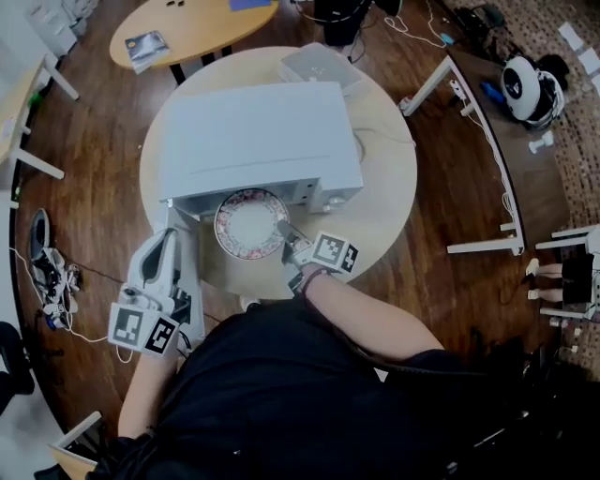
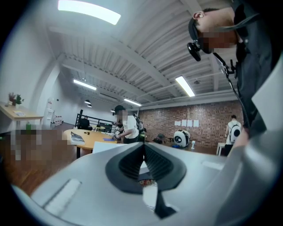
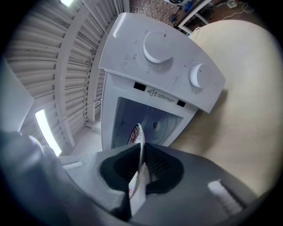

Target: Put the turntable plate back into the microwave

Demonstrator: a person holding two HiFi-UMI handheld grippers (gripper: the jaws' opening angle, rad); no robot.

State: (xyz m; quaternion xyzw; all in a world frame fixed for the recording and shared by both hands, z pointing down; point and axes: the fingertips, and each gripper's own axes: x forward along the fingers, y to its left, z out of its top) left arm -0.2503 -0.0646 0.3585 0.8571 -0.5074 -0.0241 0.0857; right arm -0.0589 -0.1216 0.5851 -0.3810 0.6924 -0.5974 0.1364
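The white microwave (image 1: pixel 258 136) stands on a round wooden table (image 1: pixel 389 187) with its door (image 1: pixel 190 281) swung open to the left. The turntable plate (image 1: pixel 248 225), white with a flowered rim, lies level at the mouth of the cavity, part in and part out. My right gripper (image 1: pixel 284 230) is shut on its near right rim. In the right gripper view the plate (image 3: pixel 136 132) stands edge-on between the jaws of the right gripper (image 3: pixel 141 150), pointing into the lit cavity (image 3: pixel 152 121). My left gripper (image 1: pixel 169 236) rests by the open door, its jaws (image 2: pixel 143 154) closed together; whether it grips the door I cannot tell.
A flat white box (image 1: pixel 319 66) lies behind the microwave. A second wooden table (image 1: pixel 202 23) with a booklet stands farther back. White desk frames (image 1: pixel 478 141) are at the right, shoes and cables (image 1: pixel 52 277) on the floor at the left. People (image 2: pixel 126 126) stand in the room.
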